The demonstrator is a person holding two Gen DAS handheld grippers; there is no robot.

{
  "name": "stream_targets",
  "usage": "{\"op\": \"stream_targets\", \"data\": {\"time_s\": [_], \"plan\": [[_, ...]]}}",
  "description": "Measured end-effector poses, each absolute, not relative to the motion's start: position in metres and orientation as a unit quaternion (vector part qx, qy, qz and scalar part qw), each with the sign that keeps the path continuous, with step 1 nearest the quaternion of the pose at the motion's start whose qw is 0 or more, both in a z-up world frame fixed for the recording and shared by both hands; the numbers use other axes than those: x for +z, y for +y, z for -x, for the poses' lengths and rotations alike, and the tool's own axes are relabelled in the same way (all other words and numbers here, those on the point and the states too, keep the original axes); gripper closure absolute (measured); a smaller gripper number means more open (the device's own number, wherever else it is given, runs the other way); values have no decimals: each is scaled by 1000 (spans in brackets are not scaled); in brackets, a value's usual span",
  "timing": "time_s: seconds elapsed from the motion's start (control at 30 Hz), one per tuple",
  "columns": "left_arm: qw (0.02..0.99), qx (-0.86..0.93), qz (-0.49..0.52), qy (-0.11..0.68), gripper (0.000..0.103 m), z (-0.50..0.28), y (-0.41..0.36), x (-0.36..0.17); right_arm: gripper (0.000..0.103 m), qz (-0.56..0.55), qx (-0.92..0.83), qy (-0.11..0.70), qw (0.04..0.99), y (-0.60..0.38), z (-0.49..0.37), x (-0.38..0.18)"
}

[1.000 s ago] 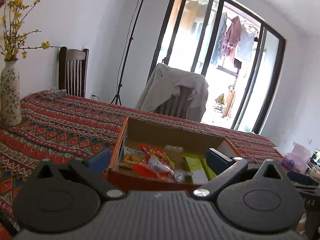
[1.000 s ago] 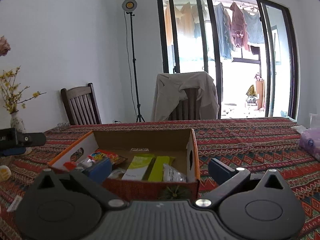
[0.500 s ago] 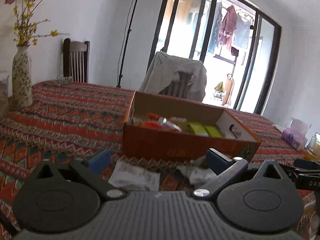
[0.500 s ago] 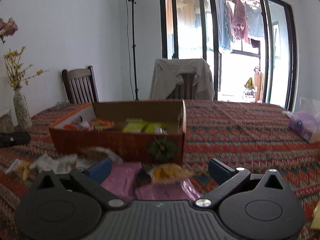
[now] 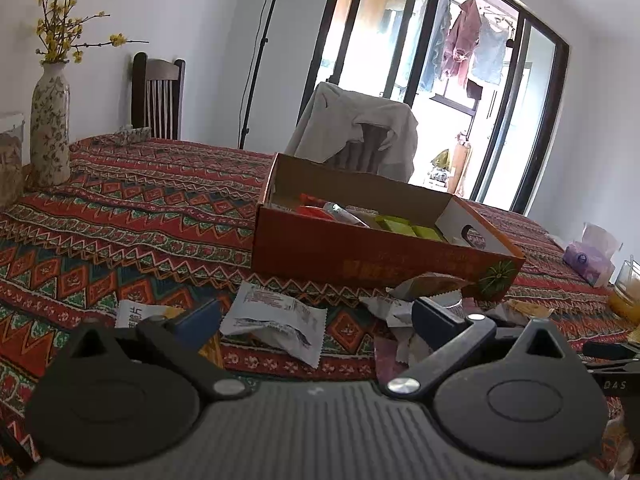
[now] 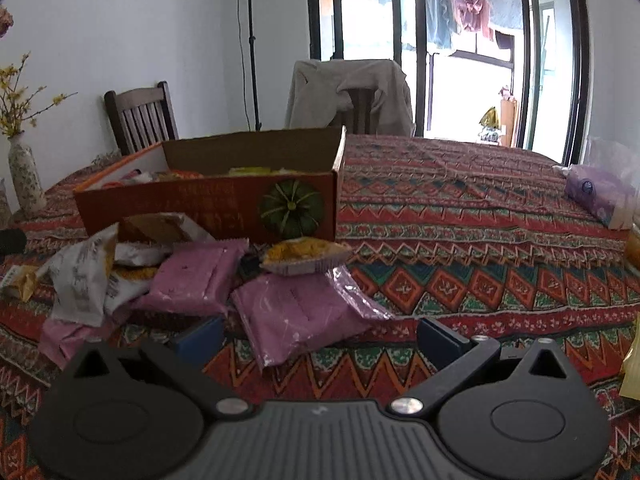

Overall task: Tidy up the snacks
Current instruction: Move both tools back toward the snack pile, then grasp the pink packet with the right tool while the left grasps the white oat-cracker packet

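While both my left gripper (image 5: 316,316) and right gripper (image 6: 320,330) hang spread apart and empty, loose snack packets (image 6: 298,310) lie mid-frame before the orange cardboard box (image 6: 224,200).

home dining room | patterned tablecloth (image 6: 460,216) | wooden chair (image 6: 140,114) | balcony laundry (image 6: 472,4) (drying)

Box (image 6: 208,204) contents mostly hidden behind its wall, yellow packet (image 6: 631,364) cut by right edge

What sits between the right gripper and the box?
Right wrist view: pink packets and a yellow snack lie between the open right gripper and the box.
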State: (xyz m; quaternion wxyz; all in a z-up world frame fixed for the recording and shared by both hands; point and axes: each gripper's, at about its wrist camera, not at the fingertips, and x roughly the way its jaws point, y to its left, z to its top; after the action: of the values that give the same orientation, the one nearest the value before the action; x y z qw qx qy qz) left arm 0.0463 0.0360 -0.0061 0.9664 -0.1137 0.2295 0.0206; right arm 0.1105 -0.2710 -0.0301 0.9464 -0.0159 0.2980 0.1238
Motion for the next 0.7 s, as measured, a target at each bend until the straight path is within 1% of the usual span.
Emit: {"op": "stream_targets", "data": {"time_s": [0.27, 0.43, 0.57, 0.7], "plan": [[964, 30, 119, 234, 0, -45, 41, -9, 0, 13, 127, 340, 932, -272, -130, -42], [963, 34, 123, 238, 0, -45, 44, -10, 0, 17, 125, 336, 933, -267, -143, -37], [963, 32, 124, 238, 0, -46, 45, -10, 0, 19, 125, 348, 929, -261, -162, -37], [962, 33, 124, 239, 0, -46, 46, -10, 0, 47, 133, 363, 921, -250, -175, -42]]}}
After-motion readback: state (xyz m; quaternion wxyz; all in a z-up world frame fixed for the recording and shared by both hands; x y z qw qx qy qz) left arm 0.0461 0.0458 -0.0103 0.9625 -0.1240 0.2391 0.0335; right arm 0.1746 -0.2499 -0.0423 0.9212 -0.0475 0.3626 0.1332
